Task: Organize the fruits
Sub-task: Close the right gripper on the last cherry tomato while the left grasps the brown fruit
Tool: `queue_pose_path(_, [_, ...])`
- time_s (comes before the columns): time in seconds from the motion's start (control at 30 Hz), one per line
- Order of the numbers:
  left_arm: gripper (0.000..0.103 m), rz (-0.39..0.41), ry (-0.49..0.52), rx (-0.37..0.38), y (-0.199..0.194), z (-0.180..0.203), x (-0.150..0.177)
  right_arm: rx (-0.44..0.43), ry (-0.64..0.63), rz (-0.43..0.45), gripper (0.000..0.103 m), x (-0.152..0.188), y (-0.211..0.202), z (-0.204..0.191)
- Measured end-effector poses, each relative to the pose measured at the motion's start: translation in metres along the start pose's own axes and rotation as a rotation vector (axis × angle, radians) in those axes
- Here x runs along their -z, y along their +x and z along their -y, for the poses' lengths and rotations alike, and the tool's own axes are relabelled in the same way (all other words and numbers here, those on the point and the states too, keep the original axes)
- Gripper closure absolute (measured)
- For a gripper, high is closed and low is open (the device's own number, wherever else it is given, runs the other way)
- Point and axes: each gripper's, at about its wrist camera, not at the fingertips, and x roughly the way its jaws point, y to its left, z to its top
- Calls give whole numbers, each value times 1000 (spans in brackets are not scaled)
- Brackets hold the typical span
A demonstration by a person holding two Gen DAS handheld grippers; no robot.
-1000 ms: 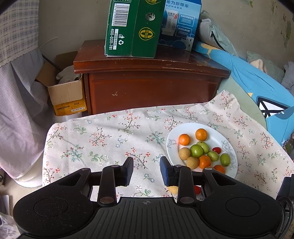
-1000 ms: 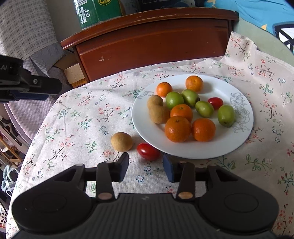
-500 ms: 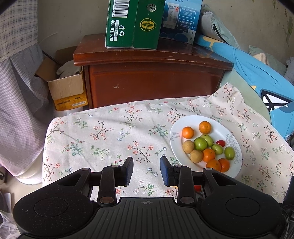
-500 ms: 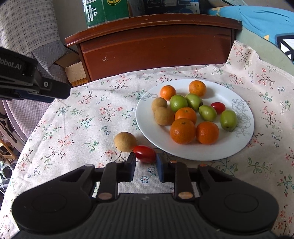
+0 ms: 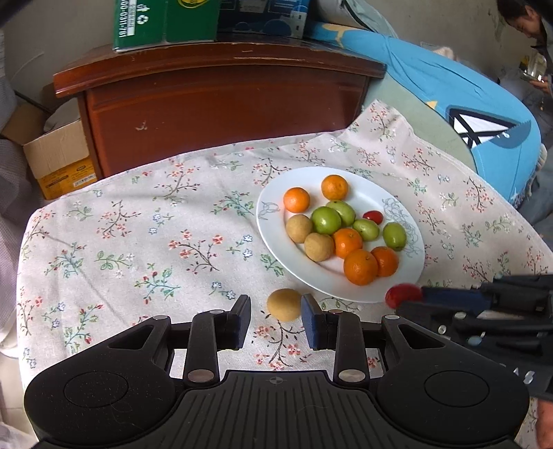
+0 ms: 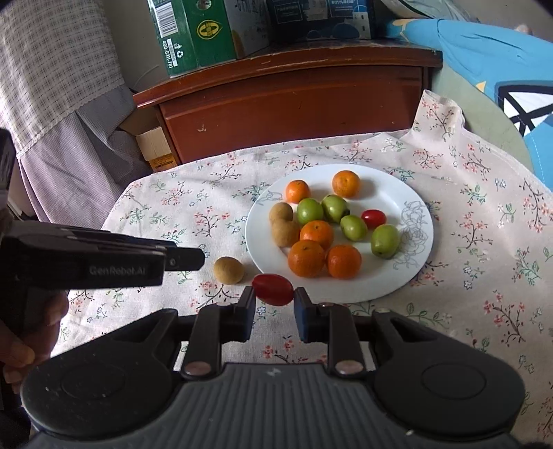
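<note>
A white plate [image 5: 366, 193] [image 6: 390, 193] on the floral cloth holds several oranges, green fruits, two brown fruits and one red tomato. My right gripper [image 6: 274, 300] is shut on a second red tomato [image 6: 273, 289], held off the cloth near the plate's front rim. The left wrist view shows this tomato [image 5: 402, 295] at the right gripper's [image 5: 413, 298] tip. A loose brown fruit [image 5: 284, 304] [image 6: 228, 270] lies on the cloth left of the plate. My left gripper [image 5: 276, 321] hovers just short of it, jaws a narrow gap apart and holding nothing. In the right wrist view the left gripper [image 6: 198, 259] reaches in from the left.
A dark wooden cabinet [image 5: 224, 103] stands behind the table with a green box [image 6: 197, 31] and a blue box on top. A cardboard box [image 5: 55, 155] sits on the floor at left. Blue bedding [image 5: 466, 96] borders the right. A person [image 5: 528, 20] is at far right.
My right gripper closed on the red tomato and lifted it off the cloth. My left gripper sank and moved towards the loose brown fruit, its gap unchanged.
</note>
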Motion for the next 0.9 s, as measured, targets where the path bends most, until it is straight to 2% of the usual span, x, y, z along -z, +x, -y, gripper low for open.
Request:
queue_pose_path(0.1, [72,-13,35,-10,11,6,3,17,-2,5,79,-5,-6,11])
queue_pose_path(0.27, [72,-15,55,-11,24,11,6,-30,146,16,79,-18,-12,31])
queue_pose_path(0.63, [73,-11,81,-39,39,14,6,-35,126,47,79,-26,-17,30])
queue_pose_path(0.73, [73,-26,86,-44,43,14,8,-36,85,8,78,-23,-16,37])
queue_pose_path(0.8, [75,-27,92,-44,43,16,8,1,122,-33,76,-12,-21,52])
queue_pose_path(0.9, [75,-22,111,-54,43,18,8,3,203,-98,75,11,-34,72])
